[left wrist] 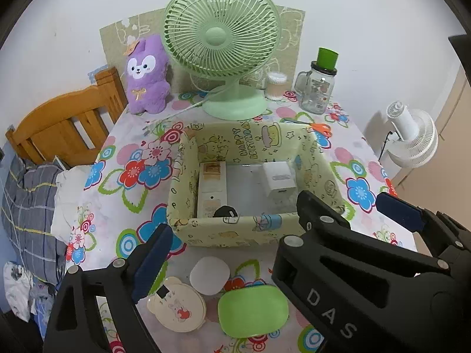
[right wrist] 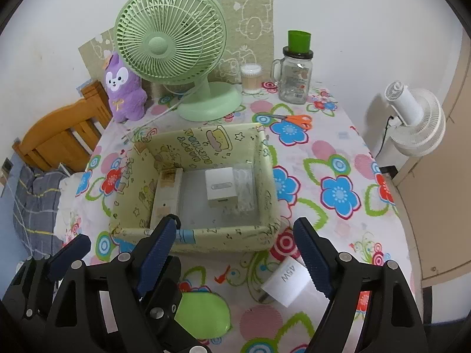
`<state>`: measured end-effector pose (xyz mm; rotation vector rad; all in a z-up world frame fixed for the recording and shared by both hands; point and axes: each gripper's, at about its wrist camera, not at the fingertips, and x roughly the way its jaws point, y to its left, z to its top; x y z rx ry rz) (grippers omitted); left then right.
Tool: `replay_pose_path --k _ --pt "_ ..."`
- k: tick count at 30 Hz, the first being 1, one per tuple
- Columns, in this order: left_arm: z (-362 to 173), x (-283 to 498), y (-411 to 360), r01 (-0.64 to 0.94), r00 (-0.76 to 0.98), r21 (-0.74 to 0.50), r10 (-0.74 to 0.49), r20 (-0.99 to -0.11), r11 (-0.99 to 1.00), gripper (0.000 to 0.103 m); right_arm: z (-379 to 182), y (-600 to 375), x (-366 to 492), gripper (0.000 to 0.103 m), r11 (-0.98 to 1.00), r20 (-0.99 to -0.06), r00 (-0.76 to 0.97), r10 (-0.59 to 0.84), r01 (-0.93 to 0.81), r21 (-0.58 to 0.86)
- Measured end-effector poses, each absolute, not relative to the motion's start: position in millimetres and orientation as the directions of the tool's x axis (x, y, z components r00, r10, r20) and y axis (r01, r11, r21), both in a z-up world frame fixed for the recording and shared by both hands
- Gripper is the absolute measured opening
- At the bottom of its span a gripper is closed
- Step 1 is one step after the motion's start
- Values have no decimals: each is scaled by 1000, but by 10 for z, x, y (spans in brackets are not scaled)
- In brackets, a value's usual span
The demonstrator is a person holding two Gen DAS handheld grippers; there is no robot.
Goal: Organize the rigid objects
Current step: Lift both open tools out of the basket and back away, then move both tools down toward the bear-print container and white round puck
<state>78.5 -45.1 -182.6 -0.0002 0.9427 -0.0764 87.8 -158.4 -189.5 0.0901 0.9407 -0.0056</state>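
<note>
Storage box, pale yellow with cartoon print: sitting on the flowered tablecloth, in front of the green desk fan.

Contents: a long cream carton lying flat against the box's left wall, its long axis running from the near wall toward the far one; a white cube-shaped charger resting nearer the right wall; a small dark item at the carton's near end, too hidden to identify.

Outside, near edge: a white rounded pad, a cream bear-shaped case, a green rounded case and a white "45W" adapter lying on its side.

Left gripper: hanging above the near wall, jaws spread, grasping nothing.

Right gripper: likewise spread and empty.
</note>
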Motion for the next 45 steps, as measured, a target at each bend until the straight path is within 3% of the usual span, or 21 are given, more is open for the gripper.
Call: replay_pose_path --k 26,45 --pt "-1666 325 -570 159 600 -23 -115 -792 987 99 -1697 -1654 351 91 1000 -785 620 -17 26 -2" --pt "-2083 113 -539 193 552 -11 -118 -826 981 100 -2077 -1529 158 91 995 -789 615 -5 -78 -67"
